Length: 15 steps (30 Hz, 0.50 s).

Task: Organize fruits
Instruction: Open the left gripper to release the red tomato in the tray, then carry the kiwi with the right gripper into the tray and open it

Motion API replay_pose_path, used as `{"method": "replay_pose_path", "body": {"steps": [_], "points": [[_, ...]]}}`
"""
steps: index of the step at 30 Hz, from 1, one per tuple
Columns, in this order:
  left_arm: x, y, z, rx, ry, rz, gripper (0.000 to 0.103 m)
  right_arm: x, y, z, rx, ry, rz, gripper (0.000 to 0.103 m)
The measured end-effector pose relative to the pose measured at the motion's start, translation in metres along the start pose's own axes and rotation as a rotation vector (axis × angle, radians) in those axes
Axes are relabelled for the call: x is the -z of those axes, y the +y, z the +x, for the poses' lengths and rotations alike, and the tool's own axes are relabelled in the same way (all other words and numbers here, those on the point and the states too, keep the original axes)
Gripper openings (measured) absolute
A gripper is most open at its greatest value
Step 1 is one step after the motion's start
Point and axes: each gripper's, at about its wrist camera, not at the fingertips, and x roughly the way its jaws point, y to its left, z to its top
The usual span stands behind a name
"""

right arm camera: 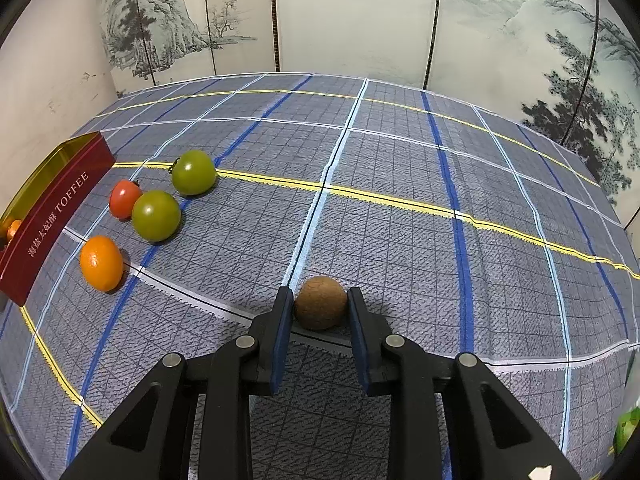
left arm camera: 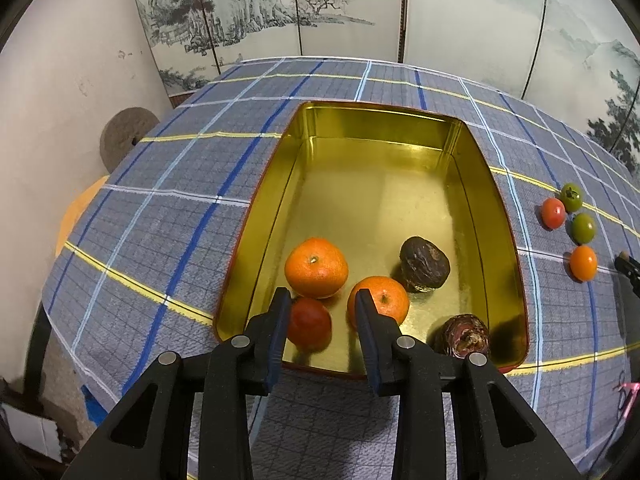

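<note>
Brown round fruit (right arm camera: 321,302) on checked surface (right arm camera: 400,208), pinched in right claw (right arm camera: 321,300). Left claw (left arm camera: 323,300) empty, nearly closed, above gold tin (left arm camera: 472,168). Step: pickup. Next: lift, carry to tin beside oranges (left arm camera: 316,267).

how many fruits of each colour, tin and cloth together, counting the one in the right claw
orange fruits: 3
red fruits: 2
green fruits: 2
dark brown fruits: 2
tan fruit in the right claw: 1
total: 10
</note>
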Motion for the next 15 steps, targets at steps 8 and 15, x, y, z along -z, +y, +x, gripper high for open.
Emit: {"method": "replay_pose_path", "body": {"steps": [8, 15], "points": [[0.000, 0.001, -0.011, -0.008, -0.043, -0.002, 0.054, -0.002, 0.001, -0.002, -0.009, -0.003, 0.029, 0.025], [0.001, -0.002, -0.017, 0.005, -0.060, -0.006, 0.056, -0.011, 0.017, -0.020, -0.045, -0.037, 0.009, 0.025]]}}
